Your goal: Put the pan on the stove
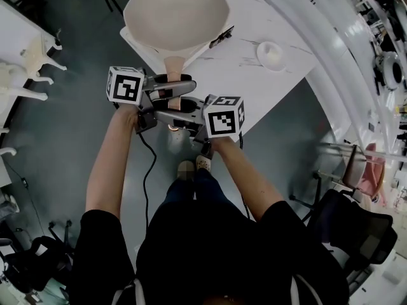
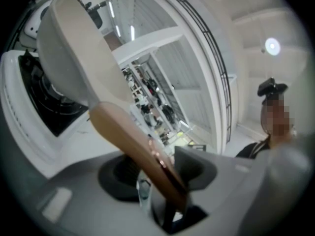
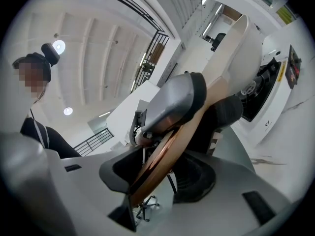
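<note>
Both forearms stretch forward, with the left gripper (image 1: 181, 89) and the right gripper (image 1: 175, 116) held level and pointing inward at each other. Each has its jaws clamped on the brown handle (image 1: 173, 65). The cream pan (image 1: 175, 11) sits over the stove (image 2: 44, 107), its handle pointing away from the stove toward the person.

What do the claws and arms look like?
The left claw and right claw are grey and rounded. Each has a white cube with black square markers. A black cable hangs below the left claw. The person wears short black sleeves.
</note>
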Demonstrator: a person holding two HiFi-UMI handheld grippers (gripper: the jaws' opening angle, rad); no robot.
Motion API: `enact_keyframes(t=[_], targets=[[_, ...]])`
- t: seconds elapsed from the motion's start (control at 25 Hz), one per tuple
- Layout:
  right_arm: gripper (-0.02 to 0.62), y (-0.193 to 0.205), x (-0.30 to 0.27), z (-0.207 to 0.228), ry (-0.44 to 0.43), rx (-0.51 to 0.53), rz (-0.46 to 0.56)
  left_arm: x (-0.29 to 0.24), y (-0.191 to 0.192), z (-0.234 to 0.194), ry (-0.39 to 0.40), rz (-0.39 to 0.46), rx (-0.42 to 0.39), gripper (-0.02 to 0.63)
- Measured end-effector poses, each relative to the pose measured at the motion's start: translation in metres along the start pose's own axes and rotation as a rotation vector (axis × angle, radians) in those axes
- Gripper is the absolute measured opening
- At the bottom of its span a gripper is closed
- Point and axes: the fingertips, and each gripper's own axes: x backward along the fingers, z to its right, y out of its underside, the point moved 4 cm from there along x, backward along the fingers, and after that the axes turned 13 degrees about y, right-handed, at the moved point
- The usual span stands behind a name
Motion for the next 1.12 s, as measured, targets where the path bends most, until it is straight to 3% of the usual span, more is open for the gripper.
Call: enact_keyframes(t=[0.76, 1.12], targets=[[0.181, 0.005, -0.016, 0.024, 0.017, -0.07, -0.015, 0.01, 0.005, -0.029, 0.016, 0.026, 0.093, 0.196], [0.181, 0.003, -0.016, 0.029, 0.009, -0.09, -0.016, 0.009, 0.0, -0.031, 0.066, 0.118, 0.12, 0.187]])
